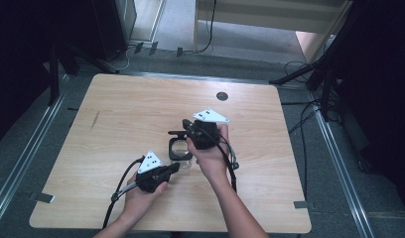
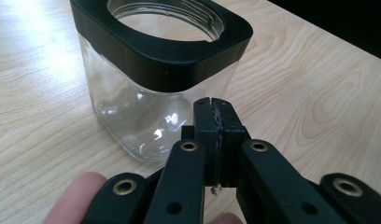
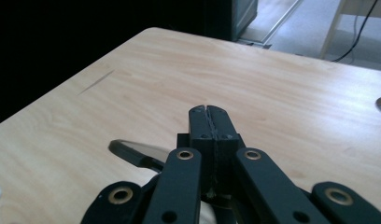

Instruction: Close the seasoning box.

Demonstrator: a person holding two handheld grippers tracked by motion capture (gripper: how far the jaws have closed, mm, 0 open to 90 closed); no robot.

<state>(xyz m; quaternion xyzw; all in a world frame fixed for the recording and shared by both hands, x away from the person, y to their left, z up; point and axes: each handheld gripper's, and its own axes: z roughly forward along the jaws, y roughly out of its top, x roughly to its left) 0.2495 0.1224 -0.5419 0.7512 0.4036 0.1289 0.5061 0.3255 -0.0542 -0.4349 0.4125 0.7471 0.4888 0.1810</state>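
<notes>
Item: square clear glass jar (image 2: pixel 151 100) w/ black collar (image 2: pixel 163 56) round an open threaded mouth, no lid on; stands upright near table centre, betw. the two hands in the high view. Handling, est.: rigid, smooth-walled so likely slippery, breakable, prob. moderate weight for its size, appears empty. Best hold – across the black collar or over its rim, where the jaws get an edge; bare glass walls are the poorer choice. Left gripper (image 2: pixel 212 105): jaws closed together, nothing betw. them, tip just beside the jar's lower wall; contact can't be told. Right gripper (image 3: pixel 210 114): jaws together, empty, above and beyond the jar. Surface: light wood-grain table (image 1: pixel 131 106), rounded corners, small round dark spot (image 1: pixel 221 96) near the far edge. Room: grey floor, cables, dark stands and black drapes at the sides – pale furniture at the back.
</notes>
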